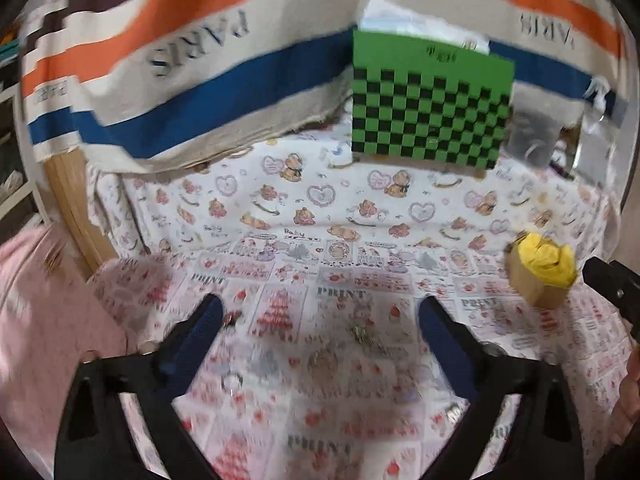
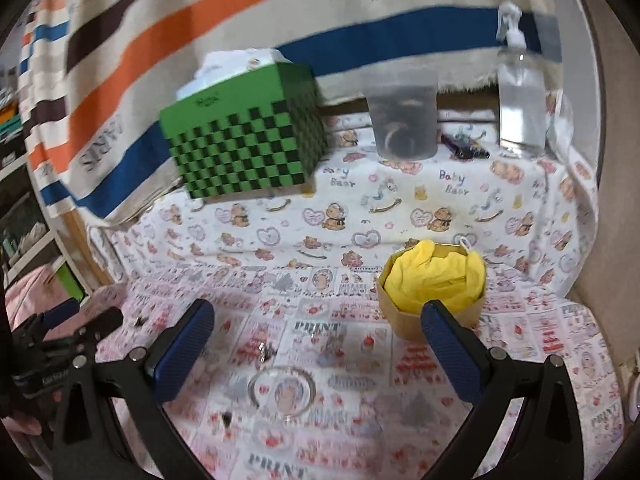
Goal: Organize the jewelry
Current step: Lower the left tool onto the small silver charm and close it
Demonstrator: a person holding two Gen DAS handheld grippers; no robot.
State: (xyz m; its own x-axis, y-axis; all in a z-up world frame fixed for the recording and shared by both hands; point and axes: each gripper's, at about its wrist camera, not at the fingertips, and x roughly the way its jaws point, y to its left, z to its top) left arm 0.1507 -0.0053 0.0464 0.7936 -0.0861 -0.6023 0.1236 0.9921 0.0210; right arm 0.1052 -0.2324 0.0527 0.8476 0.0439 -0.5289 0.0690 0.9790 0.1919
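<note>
Lying on the patterned cloth [image 1: 320, 216] between the spread, empty fingers of the left gripper [image 1: 320, 312] are small blurred jewelry pieces [image 1: 362, 332]. Right gripper [image 2: 316, 316], also released, hovers over a clear bangle [image 2: 282, 394]; the yellow-lined box [image 2: 434, 294] sits just beyond its right finger.

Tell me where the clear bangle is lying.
In the right wrist view the clear bangle lies flat on the patterned cloth, between the open right gripper fingers, left of and nearer than the cardboard box with yellow lining.
</note>
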